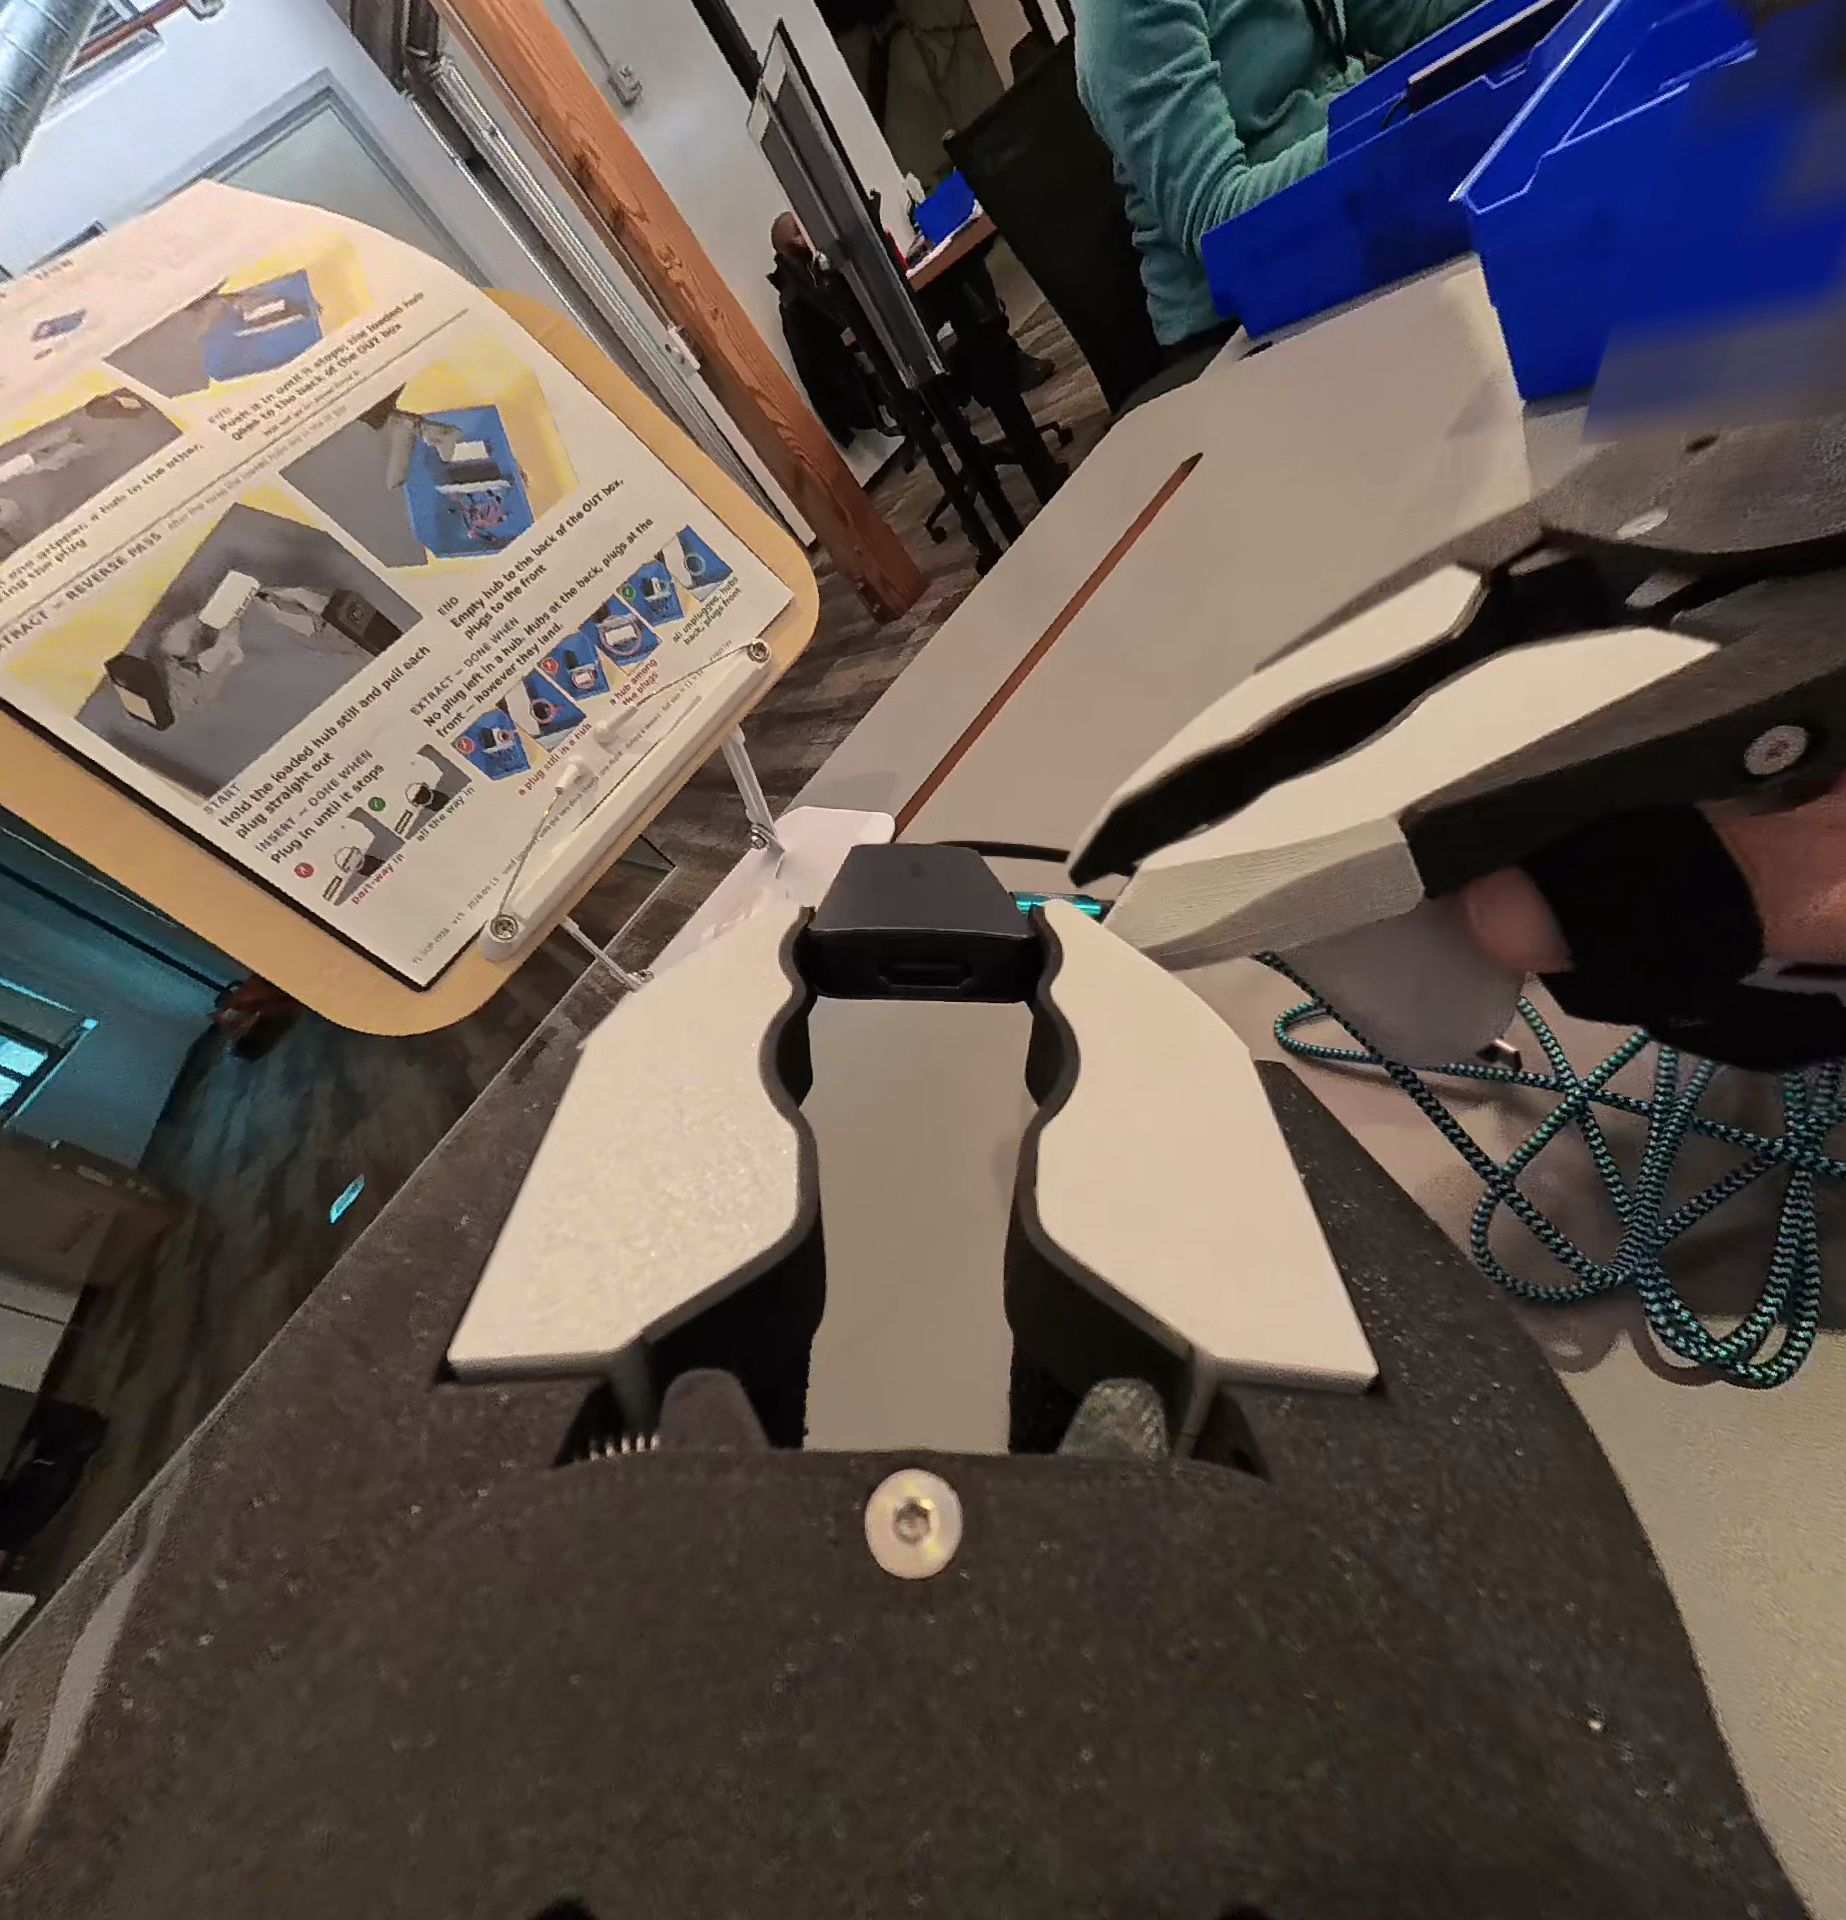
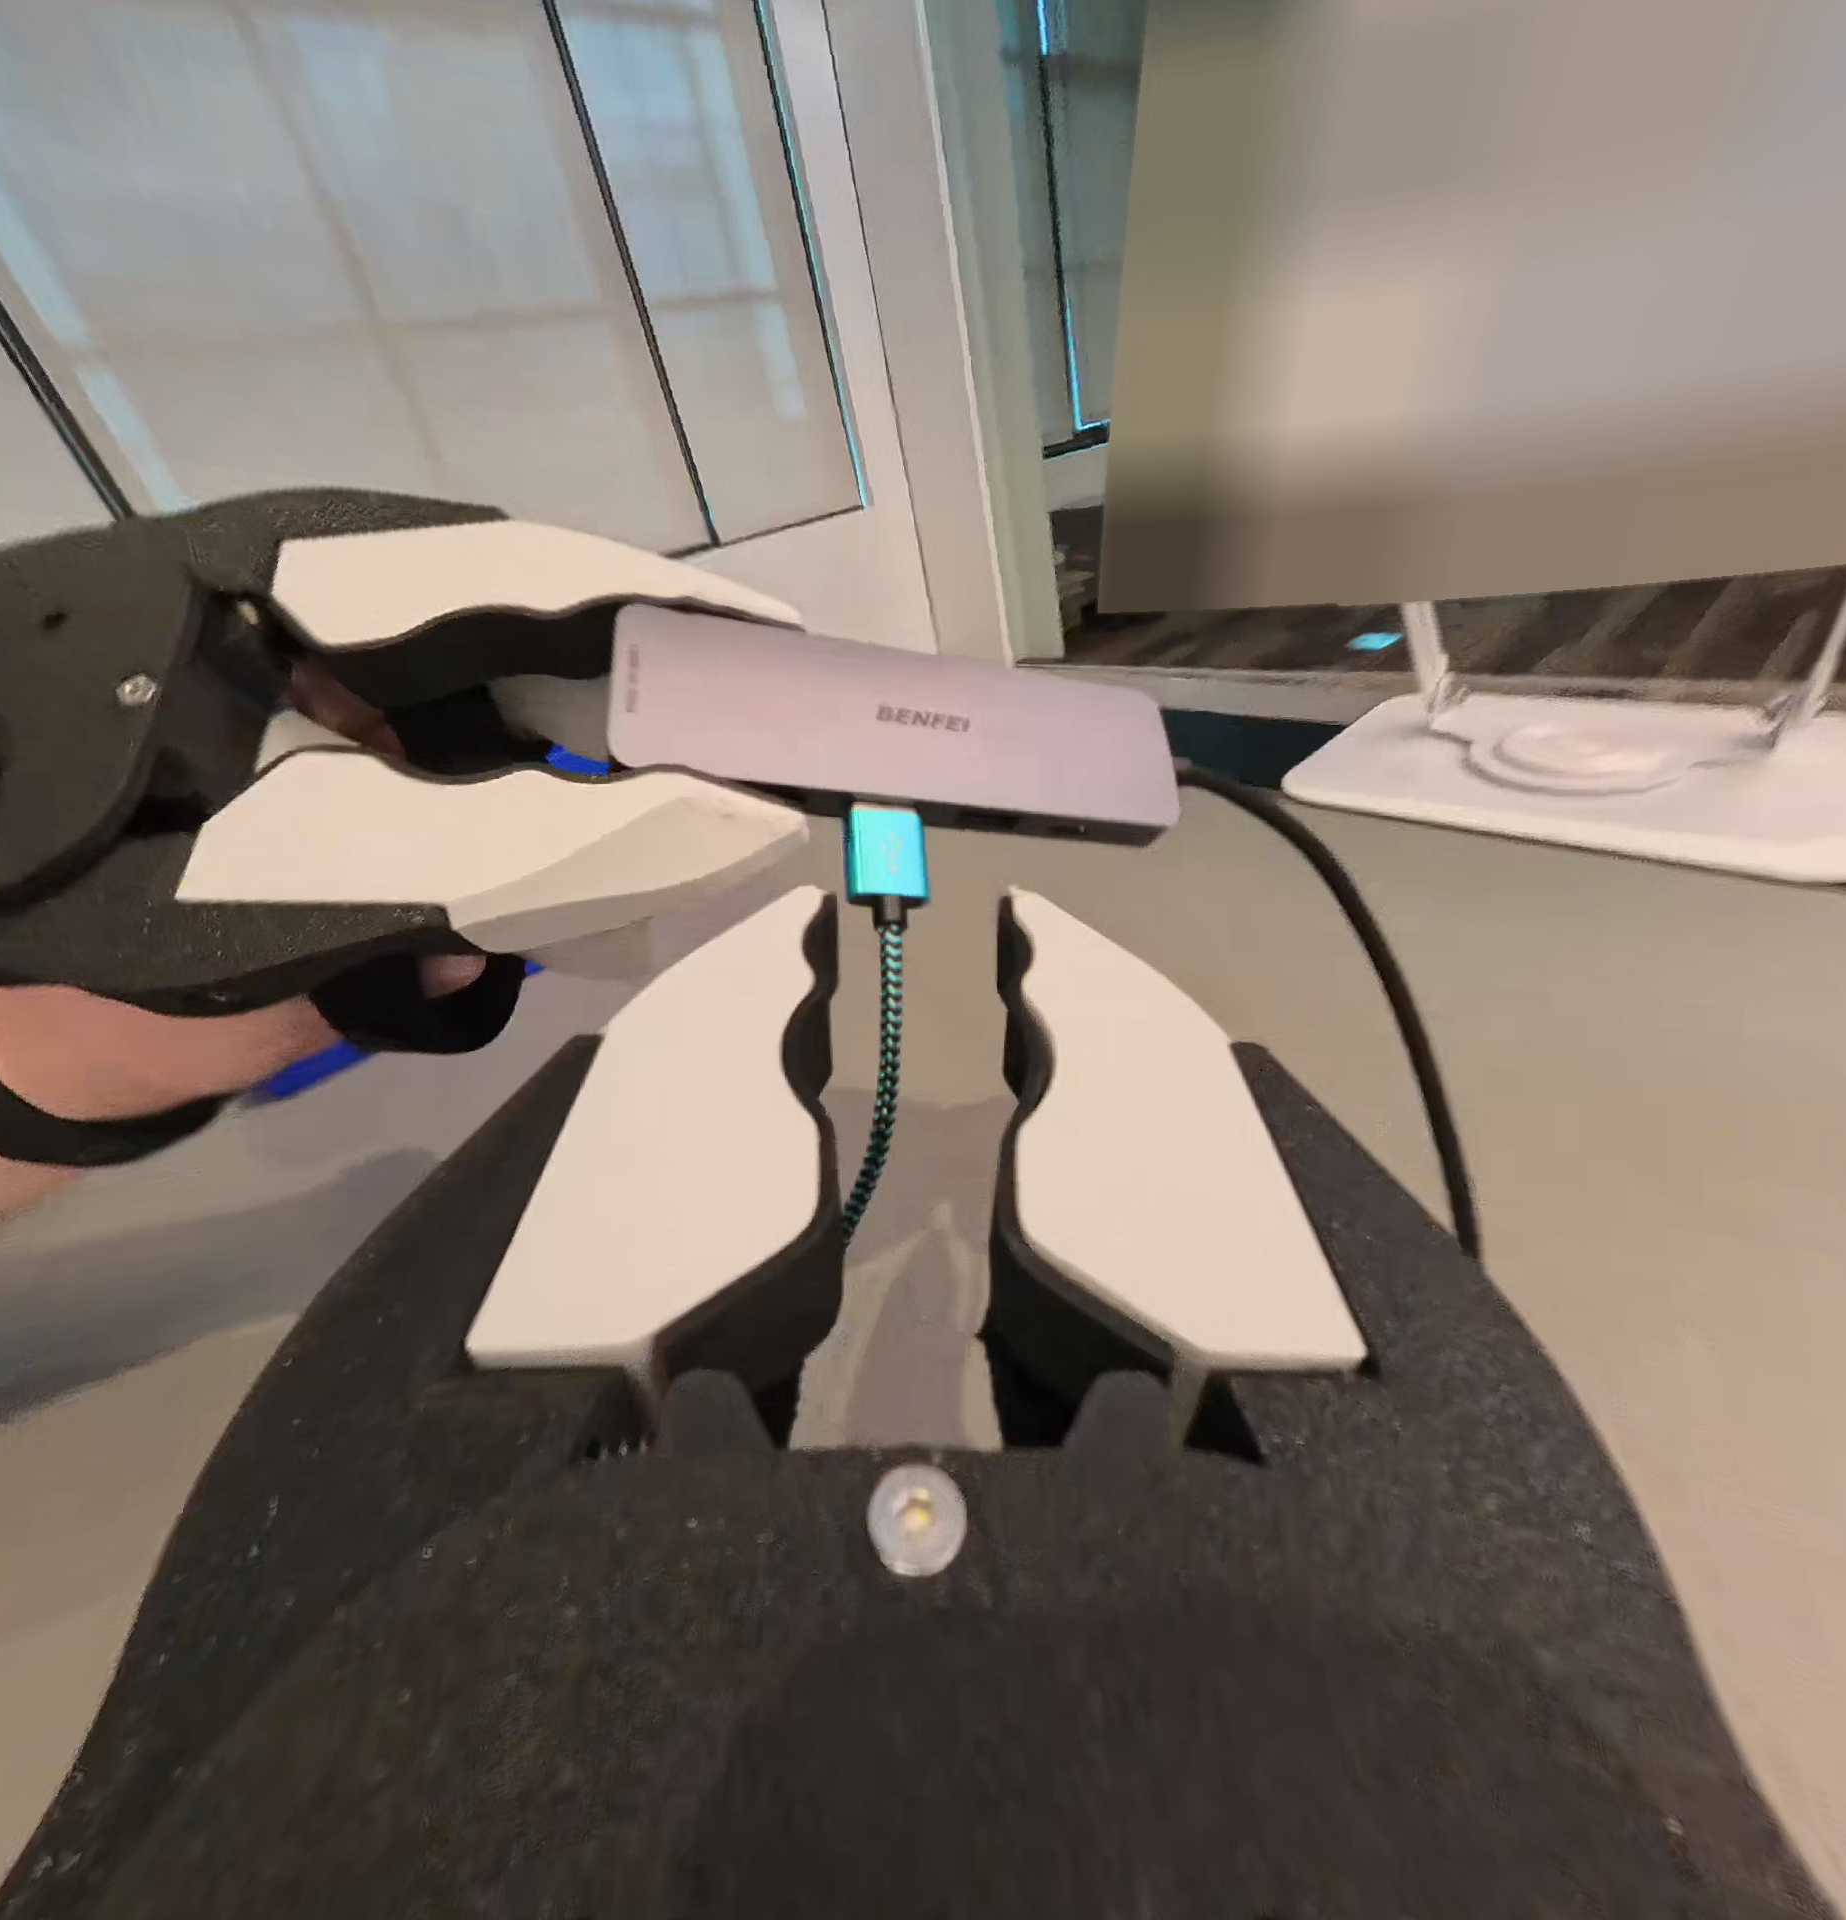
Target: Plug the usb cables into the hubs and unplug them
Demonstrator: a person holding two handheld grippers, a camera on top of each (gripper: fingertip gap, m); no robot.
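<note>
- The left gripper is clamped on one end of the grey hub, holding it up off the grey table, pretty much level.
- The teal plug sits in a port on the hub's side, and its braided cable drops down between the right gripper fingers.
- Right gripper's jaws are spread with nothing in them, tips just short of the plug.
- Loose cable loops are piled on the table, with blue bins farther back.
- An instruction board stands off to the left.
</note>
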